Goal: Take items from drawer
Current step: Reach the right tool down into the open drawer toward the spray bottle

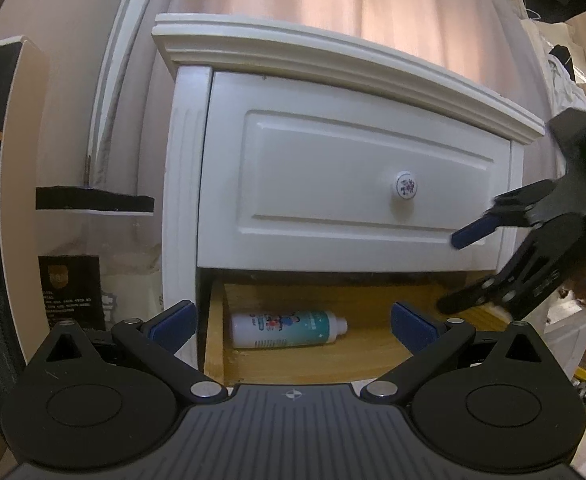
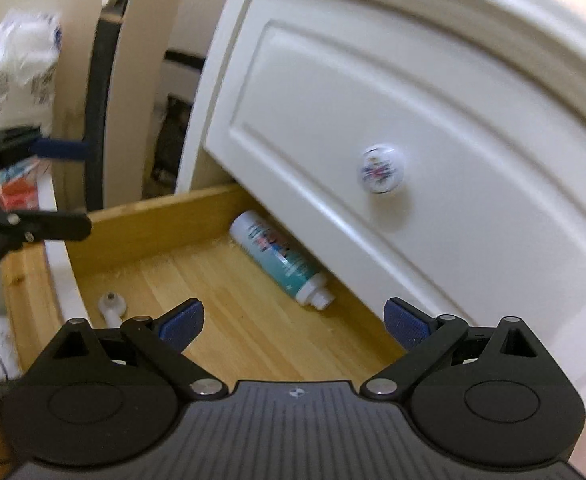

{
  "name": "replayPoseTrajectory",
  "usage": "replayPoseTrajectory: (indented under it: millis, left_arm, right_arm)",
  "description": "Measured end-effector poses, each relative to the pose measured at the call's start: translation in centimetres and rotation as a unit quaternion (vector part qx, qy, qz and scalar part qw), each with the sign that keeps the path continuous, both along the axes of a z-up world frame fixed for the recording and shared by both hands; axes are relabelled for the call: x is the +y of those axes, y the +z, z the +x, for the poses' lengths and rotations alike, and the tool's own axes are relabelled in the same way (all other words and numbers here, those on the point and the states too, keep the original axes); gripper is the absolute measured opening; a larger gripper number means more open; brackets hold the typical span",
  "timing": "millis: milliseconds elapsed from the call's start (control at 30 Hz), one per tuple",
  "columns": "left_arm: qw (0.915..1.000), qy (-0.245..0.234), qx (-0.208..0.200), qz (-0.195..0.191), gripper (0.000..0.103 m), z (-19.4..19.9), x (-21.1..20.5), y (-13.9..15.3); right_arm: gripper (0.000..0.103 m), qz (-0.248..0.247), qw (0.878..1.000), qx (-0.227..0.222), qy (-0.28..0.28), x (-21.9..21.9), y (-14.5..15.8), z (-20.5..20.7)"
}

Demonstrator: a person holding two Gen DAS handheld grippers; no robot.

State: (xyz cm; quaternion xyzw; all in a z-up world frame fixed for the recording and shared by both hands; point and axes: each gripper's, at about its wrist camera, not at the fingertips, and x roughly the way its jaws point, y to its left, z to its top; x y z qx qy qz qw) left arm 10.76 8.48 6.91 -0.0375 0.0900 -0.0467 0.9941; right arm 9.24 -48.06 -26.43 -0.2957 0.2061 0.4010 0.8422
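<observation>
Bottle lying in open drawer w/ earbud — upper drawer front overhangs.

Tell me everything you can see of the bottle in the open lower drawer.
The bottle is a white plastic-looking cylinder with a teal label and a small cartoon print, narrowing to a white cap. It lies on its side on the wooden floor of the open lower drawer, near the back, partly under the closed upper drawer front. Neither gripper touches it; the print is too blurred to read.
</observation>
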Motion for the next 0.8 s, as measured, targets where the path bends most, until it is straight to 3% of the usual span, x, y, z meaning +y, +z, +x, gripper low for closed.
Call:
replayPoseTrajectory:
  millis: [200,467,533,600,667,800]
  left_arm:
    - [0.9997,0.016,-0.013,0.009,0.103,-1.1,-0.5,0.0]
    - [0.9994,0.016,-0.024,0.019,0.103,-3.5,-1.0,0.1]
    - [0.9994,0.017,-0.027,0.012,0.103,-4.1,-0.8,0.2]
    - [0.9994,0.015,-0.030,0.005,0.103,-4.5,-0.8,0.3]
    - [0.9993,0.012,-0.034,0.004,0.103,-5.0,-0.9,0.2]
    - [0.9993,0.009,-0.037,0.003,0.103,-5.5,-1.1,0.1]
  right_arm:
    - [0.103,0.040,0.998,-0.041,-0.029,-2.2,-0.2,-4.7]
    - [0.101,-0.001,1.000,-0.020,-0.002,-1.8,-2.3,-7.5]
    - [0.095,-0.023,1.000,-0.013,0.006,-1.4,-2.5,-7.8]
    - [0.068,-0.054,0.999,-0.009,0.003,-0.6,-2.8,-7.7]
    - [0.058,-0.091,0.996,0.007,0.009,-0.1,-3.0,-7.6]
    - [0.056,-0.165,0.985,0.036,0.038,0.6,-3.3,-7.1]
